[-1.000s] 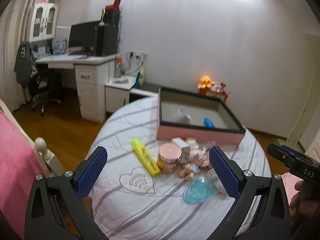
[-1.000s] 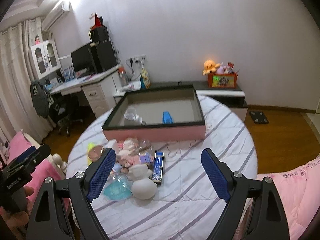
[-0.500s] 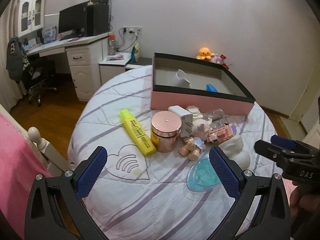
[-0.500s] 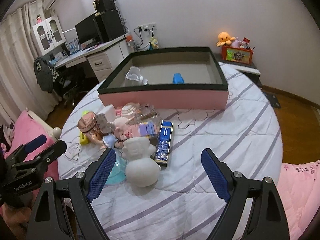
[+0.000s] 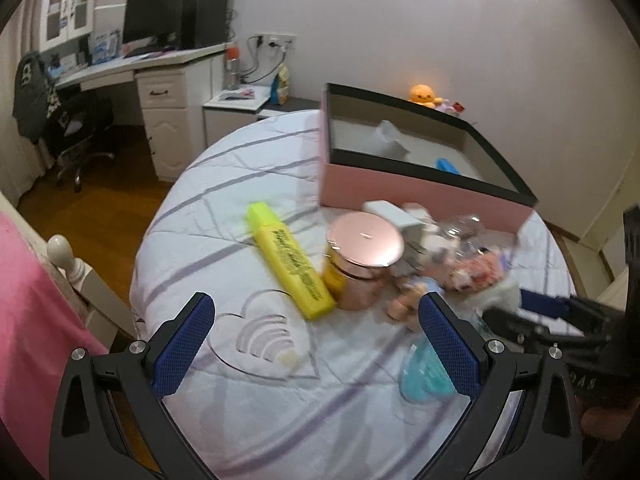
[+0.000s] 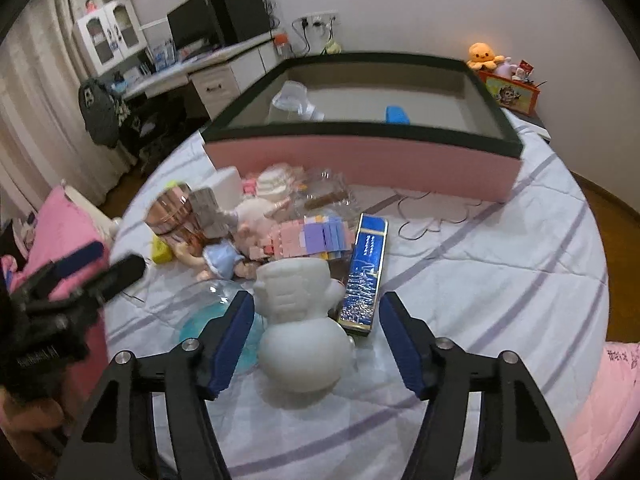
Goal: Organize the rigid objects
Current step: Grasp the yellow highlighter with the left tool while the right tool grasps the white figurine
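Both of our grippers have dropped closer to the cluttered round table (image 6: 500, 280) since half a second ago, and the right gripper's (image 6: 316, 338) jaws have narrowed, though they are still released and grasp nothing. We now see its blue fingers (image 6: 232, 340) flanking the white snowman figure (image 6: 300, 332), which stands upright at 6 o'clock of the pile; whether the pads touch it we cannot tell. Just beside the figure at its 3 o'clock lies the blue flat box (image 6: 366, 272), and at its 9 o'clock a teal heart-shaped dish (image 6: 200, 324) peeks out. Our left gripper (image 5: 316, 346) hangs spread wide and empty above the striped cloth, over a clear heart outline (image 5: 264, 340). At its 12 o'clock the yellow highlighter (image 5: 288, 260) lies touching the rose-gold jar (image 5: 364, 260). Small dolls (image 6: 224, 256) and a pastel block set (image 6: 312, 236) crowd between the jar and the pink storage box (image 6: 360, 160), which sits at 12 o'clock of the table. Inside that box we see a clear cup (image 6: 290, 100) and a blue item (image 6: 397, 114), well apart.
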